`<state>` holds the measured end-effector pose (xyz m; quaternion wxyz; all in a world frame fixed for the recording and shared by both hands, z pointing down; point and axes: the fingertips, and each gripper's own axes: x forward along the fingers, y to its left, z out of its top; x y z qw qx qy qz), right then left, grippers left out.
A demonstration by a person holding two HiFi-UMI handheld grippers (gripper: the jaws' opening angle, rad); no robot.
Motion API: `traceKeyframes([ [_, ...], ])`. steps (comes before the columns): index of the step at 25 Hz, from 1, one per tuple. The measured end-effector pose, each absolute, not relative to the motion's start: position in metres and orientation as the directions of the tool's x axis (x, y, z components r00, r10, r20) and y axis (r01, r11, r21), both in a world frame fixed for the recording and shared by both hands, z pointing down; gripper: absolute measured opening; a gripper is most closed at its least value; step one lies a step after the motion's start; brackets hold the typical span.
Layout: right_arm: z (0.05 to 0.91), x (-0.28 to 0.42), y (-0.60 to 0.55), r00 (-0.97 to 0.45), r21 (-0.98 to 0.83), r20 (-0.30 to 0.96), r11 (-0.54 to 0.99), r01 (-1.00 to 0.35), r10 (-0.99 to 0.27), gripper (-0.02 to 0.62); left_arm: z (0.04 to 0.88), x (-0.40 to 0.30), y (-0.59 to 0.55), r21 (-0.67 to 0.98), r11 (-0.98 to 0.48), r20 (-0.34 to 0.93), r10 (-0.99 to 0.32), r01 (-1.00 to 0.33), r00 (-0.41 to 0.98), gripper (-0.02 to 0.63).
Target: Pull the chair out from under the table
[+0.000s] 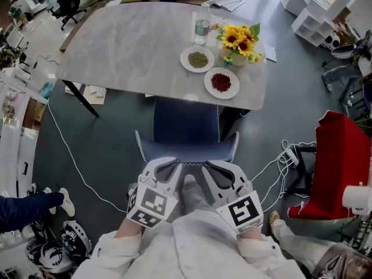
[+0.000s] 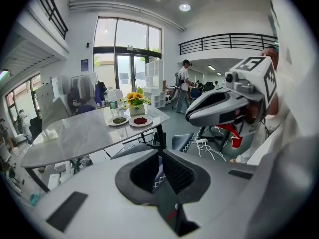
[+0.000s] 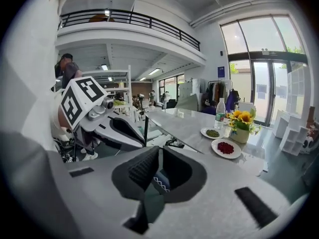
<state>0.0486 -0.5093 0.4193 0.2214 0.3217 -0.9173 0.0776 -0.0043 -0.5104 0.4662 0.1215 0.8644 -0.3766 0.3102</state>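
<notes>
Two closed: left tongs [image 1: 174, 166], right tongs [image 1: 206, 166], above chair [image 1: 186, 150] back edge.

Your table [image 1: 133, 45] has a grey, marble-like top, smooth, with a soft shine. The chair [image 1: 186, 127] is covered in dark blue matt cloth with white zigzag stitching at its edge. The white plate [image 1: 208, 85] looks glossy, and the bottle [image 1: 201, 25] is clear plastic. Your left gripper [image 1: 174, 167] and right gripper [image 1: 207, 167] have matt grey plastic shells; their fingers [image 2: 180, 172] are black and ribbed.

no legible text, labels or signs anywhere
</notes>
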Motion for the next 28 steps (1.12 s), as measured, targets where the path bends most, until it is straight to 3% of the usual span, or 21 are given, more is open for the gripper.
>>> traceKeyframes([
  [6, 0.437, 0.045, -0.508, -0.707, 0.048, 0.513, 0.838, -0.543, -0.488, 0.006, 0.484, -0.003, -0.509, -0.056, -0.722, 0.686, -0.53, -0.689, 0.499, 0.026],
  [10, 0.451, 0.042, -0.508, -0.713, 0.055, 0.552, 0.872, -0.487, -0.433, 0.011, 0.494, -0.006, -0.51, -0.141, -0.76, 0.726, -0.515, -0.634, 0.456, 0.143],
  [13, 0.465, 0.043, -0.506, -0.699, 0.067, 0.602, 0.896, -0.439, -0.387, 0.103, 0.504, -0.01, -0.509, -0.207, -0.788, 0.755, -0.506, -0.581, 0.418, 0.163],
  [17, 0.48, 0.045, -0.508, -0.667, 0.121, 0.641, 0.909, -0.4, -0.379, 0.131, 0.517, -0.013, -0.505, -0.236, -0.823, 0.791, -0.472, -0.516, 0.39, 0.215],
  [28, 0.527, 0.041, -0.517, -0.58, 0.205, 0.748, 0.943, -0.263, -0.324, 0.184, 0.551, -0.016, -0.516, -0.23, -0.857, 0.841, -0.413, -0.46, 0.348, 0.244],
])
